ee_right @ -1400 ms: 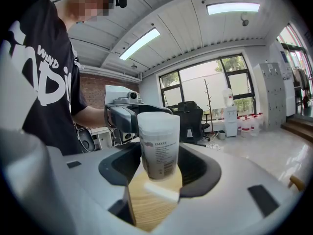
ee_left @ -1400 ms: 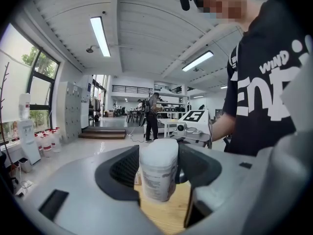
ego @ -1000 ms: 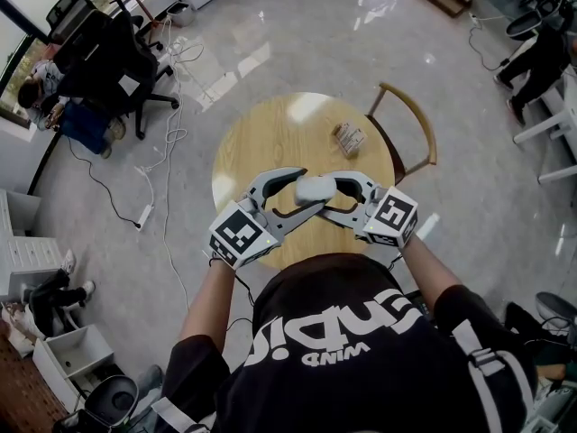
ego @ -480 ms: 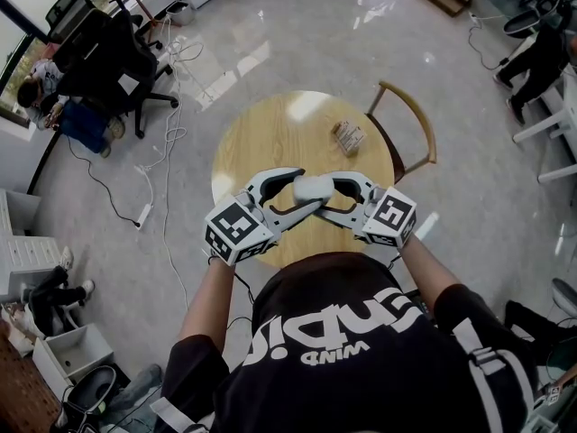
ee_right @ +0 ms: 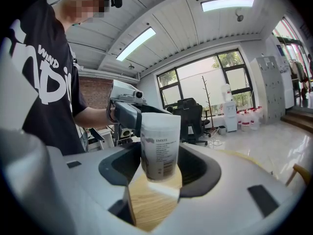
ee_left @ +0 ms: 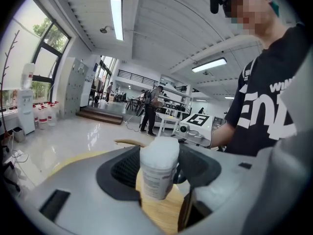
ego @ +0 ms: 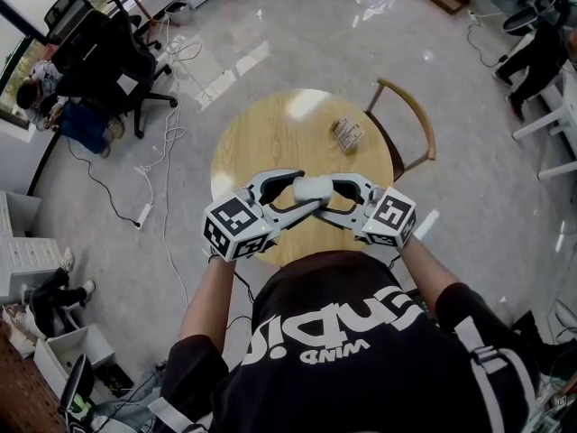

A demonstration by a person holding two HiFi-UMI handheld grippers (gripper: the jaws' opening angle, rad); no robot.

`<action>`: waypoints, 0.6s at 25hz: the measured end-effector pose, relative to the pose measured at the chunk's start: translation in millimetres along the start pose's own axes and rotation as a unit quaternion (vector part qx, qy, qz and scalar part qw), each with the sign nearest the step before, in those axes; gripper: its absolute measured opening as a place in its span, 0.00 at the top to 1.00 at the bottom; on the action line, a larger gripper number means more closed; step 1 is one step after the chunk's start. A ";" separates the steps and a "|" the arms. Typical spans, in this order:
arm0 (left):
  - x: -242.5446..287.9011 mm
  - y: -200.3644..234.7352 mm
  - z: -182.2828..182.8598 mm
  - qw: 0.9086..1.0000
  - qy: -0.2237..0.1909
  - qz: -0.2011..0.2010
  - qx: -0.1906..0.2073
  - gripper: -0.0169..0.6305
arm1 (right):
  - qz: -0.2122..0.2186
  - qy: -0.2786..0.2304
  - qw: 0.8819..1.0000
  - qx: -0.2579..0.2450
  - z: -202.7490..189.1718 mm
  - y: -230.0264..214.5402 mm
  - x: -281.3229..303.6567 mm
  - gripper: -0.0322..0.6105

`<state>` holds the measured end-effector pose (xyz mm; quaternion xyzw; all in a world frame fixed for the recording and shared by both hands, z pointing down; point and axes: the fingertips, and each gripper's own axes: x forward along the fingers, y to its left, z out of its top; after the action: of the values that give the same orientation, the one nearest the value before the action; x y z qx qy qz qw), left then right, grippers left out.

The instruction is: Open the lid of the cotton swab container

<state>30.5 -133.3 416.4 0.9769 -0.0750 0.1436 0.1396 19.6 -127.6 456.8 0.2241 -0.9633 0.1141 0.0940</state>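
While the cotton swab container point(ego: 314, 188) hangs above the round bench point(ego: 261, 138), the fingers of the left gripper point(ego: 305, 190) clamp near its lid point(ee_left: 160, 153) and those of the right gripper point(ego: 328, 195) clamp the labelled body. The lid looks still on, so the next move is probably a twist or pull apart. A small packet point(ego: 348, 136) lies well beyond the fingers, out of the way.

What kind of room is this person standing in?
Most likely a big open office or workshop. There are black office chairs, a power strip lying on the shiny floor, and long ceiling lights overhead.
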 end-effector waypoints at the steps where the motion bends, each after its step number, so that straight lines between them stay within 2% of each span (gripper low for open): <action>1: 0.3 -0.5 -0.2 1.000 0.001 -0.001 -0.003 0.58 | 0.000 0.000 1.000 0.001 -0.3 0.4 -0.6 0.59; 9: 4.0 -6.1 -3.3 0.999 0.023 -0.013 -0.020 0.58 | 0.004 0.009 1.000 -0.006 -3.5 3.6 -6.3 0.59; 15: 4.4 -4.8 -3.5 0.999 0.024 -0.015 -0.036 0.58 | 0.005 0.003 1.000 -0.003 -4.3 3.2 -6.8 0.59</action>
<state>34.7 -128.2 419.7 0.9686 -0.0617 0.1619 0.1784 24.7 -120.9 458.8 0.2182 -0.9645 0.1124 0.0970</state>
